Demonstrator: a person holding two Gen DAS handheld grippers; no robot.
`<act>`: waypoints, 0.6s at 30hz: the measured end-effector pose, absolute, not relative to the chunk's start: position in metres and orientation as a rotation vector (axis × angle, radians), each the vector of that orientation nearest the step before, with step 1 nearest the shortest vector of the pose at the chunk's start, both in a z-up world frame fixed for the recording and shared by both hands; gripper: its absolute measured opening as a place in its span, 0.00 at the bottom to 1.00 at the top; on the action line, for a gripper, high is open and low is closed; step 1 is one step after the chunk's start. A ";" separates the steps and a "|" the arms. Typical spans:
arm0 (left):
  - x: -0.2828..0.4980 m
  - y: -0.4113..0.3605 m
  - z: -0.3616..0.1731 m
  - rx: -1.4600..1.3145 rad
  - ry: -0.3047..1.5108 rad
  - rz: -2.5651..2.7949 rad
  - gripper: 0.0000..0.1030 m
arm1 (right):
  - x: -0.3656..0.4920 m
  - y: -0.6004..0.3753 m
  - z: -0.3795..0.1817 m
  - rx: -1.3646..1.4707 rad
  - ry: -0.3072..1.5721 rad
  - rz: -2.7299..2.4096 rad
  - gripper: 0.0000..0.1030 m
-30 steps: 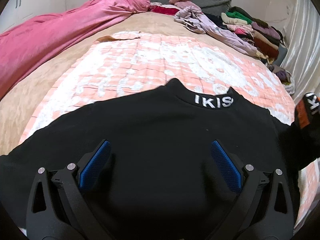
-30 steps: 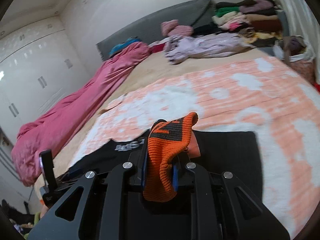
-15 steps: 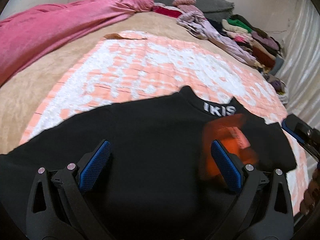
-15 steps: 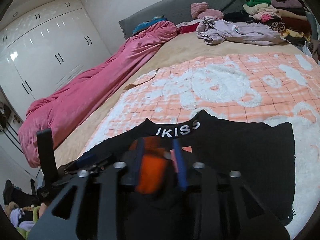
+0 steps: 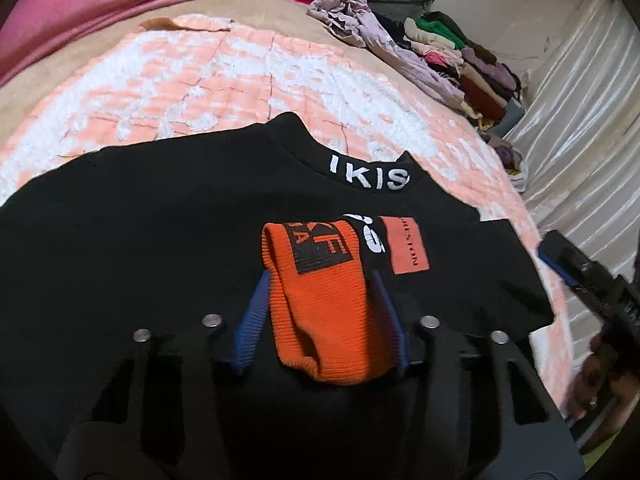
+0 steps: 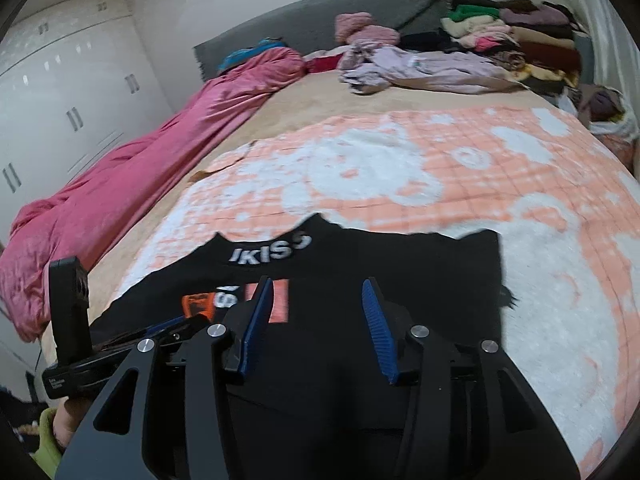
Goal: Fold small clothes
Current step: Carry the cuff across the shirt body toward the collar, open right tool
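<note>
Black top [image 5: 168, 248], spread flat on bed's near blanket [image 5: 240, 80]. Orange cuff [image 5: 320, 300]: folded inward, clamped in just-closing left tongs [image 5: 320, 304]. Right tongs [image 6: 316, 320]: apart, just opening, empty. Step: sleeve fold. Next: lay cuff flat, release.

left gripper [image 5: 320, 300] jaws closing, right gripper [image 6: 316, 320] — opening

The orange ribbed knit cuff [image 5: 320, 304] looks coarse against the matt black cotton top [image 5: 140, 240], the peach-and-white quilted blanket [image 6: 400, 184] fuzzy, the pink bedcover [image 6: 132, 176] satiny, the white wardrobe doors [image 6: 60, 100] glossy.
</note>
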State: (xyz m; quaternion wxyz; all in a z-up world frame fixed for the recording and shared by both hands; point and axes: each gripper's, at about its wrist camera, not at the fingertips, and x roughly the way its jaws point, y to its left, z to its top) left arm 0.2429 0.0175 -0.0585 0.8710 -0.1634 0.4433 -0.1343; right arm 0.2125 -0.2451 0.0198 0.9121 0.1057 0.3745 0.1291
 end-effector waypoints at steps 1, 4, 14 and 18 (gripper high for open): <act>0.242 0.014 -0.058 -0.328 0.921 -0.289 0.15 | 0.211 -0.251 0.020 0.222 0.770 0.251 0.44; 0.234 0.008 -0.051 -0.299 0.875 -0.316 0.05 | 0.205 -0.266 0.019 0.223 0.764 0.205 0.44; 0.207 0.053 -0.004 -0.257 0.741 -0.240 0.05 | 0.198 -0.270 0.002 0.193 0.806 0.177 0.44; 0.209 0.063 -0.019 -0.272 0.805 -0.220 0.05 | 0.200 -0.261 -0.005 0.178 0.829 0.189 0.44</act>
